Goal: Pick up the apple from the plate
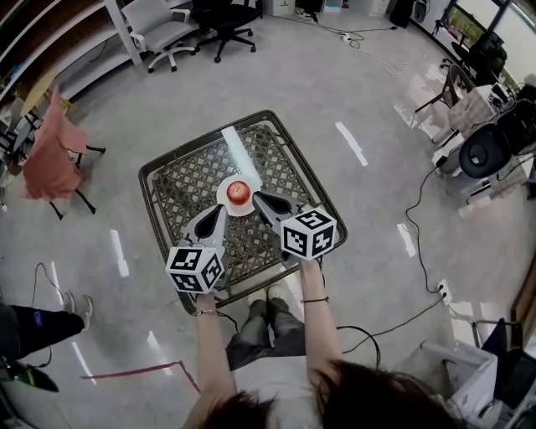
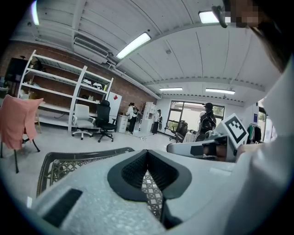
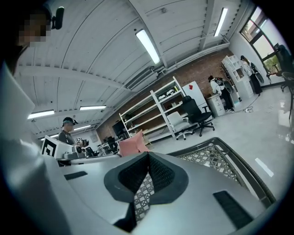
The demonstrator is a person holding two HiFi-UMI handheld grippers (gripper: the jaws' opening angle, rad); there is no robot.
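A red apple lies on a small white plate near the middle of a square table with a lattice top. In the head view my left gripper hangs just short of the plate's near-left rim, shut and empty. My right gripper sits at the plate's right rim, close beside the apple, also shut with nothing in it. In the left gripper view the jaws meet at their tips over the lattice. The right gripper view shows the same closed tips. Neither gripper view shows the apple.
A white strip lies on the table behind the plate. Office chairs stand at the back and a chair draped in pink cloth stands at the left. Cables trail over the floor at the right, near a fan.
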